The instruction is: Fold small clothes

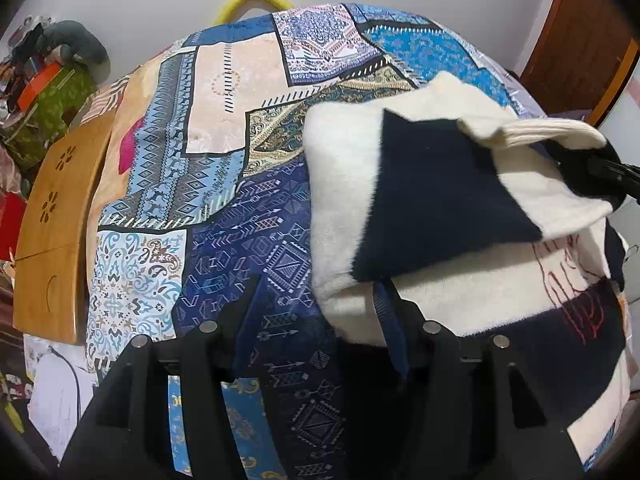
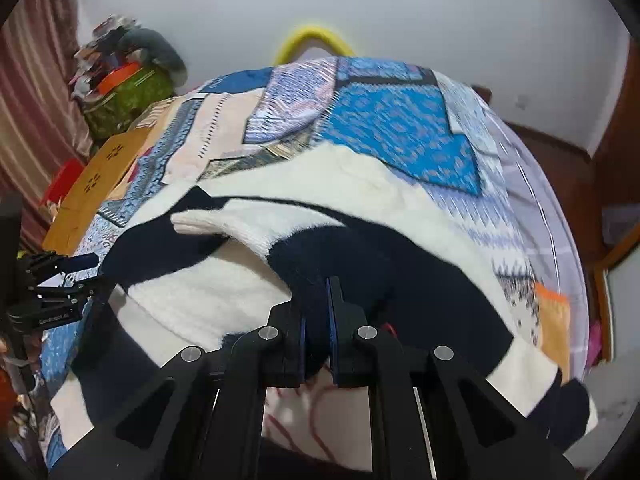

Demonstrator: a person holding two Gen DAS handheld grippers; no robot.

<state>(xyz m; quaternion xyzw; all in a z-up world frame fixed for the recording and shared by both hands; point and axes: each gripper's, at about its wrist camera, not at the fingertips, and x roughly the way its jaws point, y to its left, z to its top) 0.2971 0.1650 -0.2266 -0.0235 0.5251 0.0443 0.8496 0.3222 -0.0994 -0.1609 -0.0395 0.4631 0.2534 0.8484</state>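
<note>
The right gripper (image 2: 316, 300), clamped on the sweater's (image 2: 248, 300) navy sleeve (image 2: 360, 264), lifts it across the body; the left gripper (image 1: 316, 300) waits half-open, empty, at the sweater's left edge.

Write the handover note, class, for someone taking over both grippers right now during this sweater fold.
Right gripper: shut on the sweater's navy-and-cream sleeve, lifted across the body.
Left gripper: jaws apart, holding nothing, at the sweater's near left edge.
The sweater lies on the patchwork bedspread.
Done: the sleeve is partly folded in.
Left: probably lay the sleeve flat, release it, finish the remaining folds.
</note>
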